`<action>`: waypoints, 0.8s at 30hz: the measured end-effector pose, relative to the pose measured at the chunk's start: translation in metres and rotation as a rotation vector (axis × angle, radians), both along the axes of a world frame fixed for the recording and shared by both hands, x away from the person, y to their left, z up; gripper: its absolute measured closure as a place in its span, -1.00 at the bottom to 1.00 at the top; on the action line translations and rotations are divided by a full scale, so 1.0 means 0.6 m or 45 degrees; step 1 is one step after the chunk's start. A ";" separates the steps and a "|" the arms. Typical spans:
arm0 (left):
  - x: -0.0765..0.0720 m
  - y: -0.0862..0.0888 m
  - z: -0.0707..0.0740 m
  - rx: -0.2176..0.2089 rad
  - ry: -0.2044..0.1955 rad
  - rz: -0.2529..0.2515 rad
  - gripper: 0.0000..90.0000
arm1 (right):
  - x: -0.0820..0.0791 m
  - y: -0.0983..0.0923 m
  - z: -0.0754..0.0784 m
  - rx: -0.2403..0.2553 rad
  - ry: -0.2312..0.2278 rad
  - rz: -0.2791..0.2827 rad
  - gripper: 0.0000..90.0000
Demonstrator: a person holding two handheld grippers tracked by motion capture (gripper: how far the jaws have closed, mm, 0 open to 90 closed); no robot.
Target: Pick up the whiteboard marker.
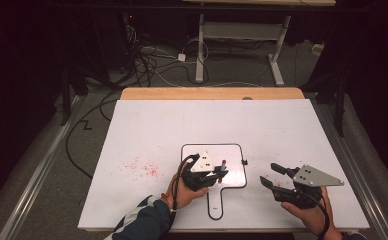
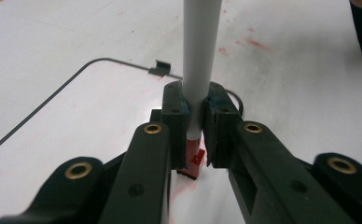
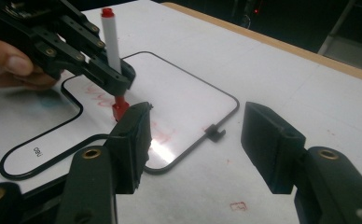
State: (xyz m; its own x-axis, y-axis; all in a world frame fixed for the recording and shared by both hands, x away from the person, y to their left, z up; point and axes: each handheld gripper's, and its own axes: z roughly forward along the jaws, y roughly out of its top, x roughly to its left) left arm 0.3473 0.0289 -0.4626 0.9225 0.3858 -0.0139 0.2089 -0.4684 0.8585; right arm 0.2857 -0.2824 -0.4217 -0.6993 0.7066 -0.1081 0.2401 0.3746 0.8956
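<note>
A small whiteboard (image 1: pixel 232 152) with a black rim and a handle lies on the white table cover. My left gripper (image 1: pixel 221 173) is shut on a white marker (image 1: pixel 223 165) that stands upright, red end cap on top. In the left gripper view the pads (image 2: pixel 175 116) clamp the marker's barrel (image 2: pixel 198 60) just above its red tip (image 2: pixel 194 158). In the right gripper view the tip (image 3: pixel 119 108) touches the board (image 3: pixel 184 93) among faint red strokes. My right gripper (image 1: pixel 268 174) is open and holds nothing, off the board's right edge, its fingers (image 3: pixel 135 140) low over the table.
Red smudges (image 1: pixel 142 167) stain the table cover left of the board. A small black clip (image 1: pixel 245 162) sits on the board's right rim. The wooden table edge (image 1: pixel 212 93) runs along the far side, with cables and a desk frame on the floor beyond.
</note>
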 end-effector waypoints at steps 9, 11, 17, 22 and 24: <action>-0.006 0.069 0.003 0.028 0.025 0.033 0.75 | 0.002 0.004 -0.003 -0.026 0.000 0.004 -0.06; -0.009 0.089 0.003 0.038 0.038 0.072 0.75 | 0.004 0.005 -0.006 -0.035 0.008 0.000 -0.07; -0.016 0.136 0.003 0.041 0.058 0.134 0.75 | 0.006 0.007 -0.009 -0.053 0.014 0.002 -0.11; -0.018 0.149 0.004 0.047 0.070 0.156 0.75 | 0.008 0.009 -0.010 -0.069 0.017 0.000 -0.14; -0.018 0.148 0.004 0.046 0.073 0.155 0.75 | 0.009 0.011 -0.010 -0.076 0.007 -0.004 -0.15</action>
State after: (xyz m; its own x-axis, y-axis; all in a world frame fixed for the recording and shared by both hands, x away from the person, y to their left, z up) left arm 0.3368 0.1180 -0.4603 0.8668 0.4963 -0.0492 0.3144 -0.4671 0.8265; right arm 0.2914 -0.2761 -0.4275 -0.6981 0.7010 -0.1461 0.2462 0.4265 0.8703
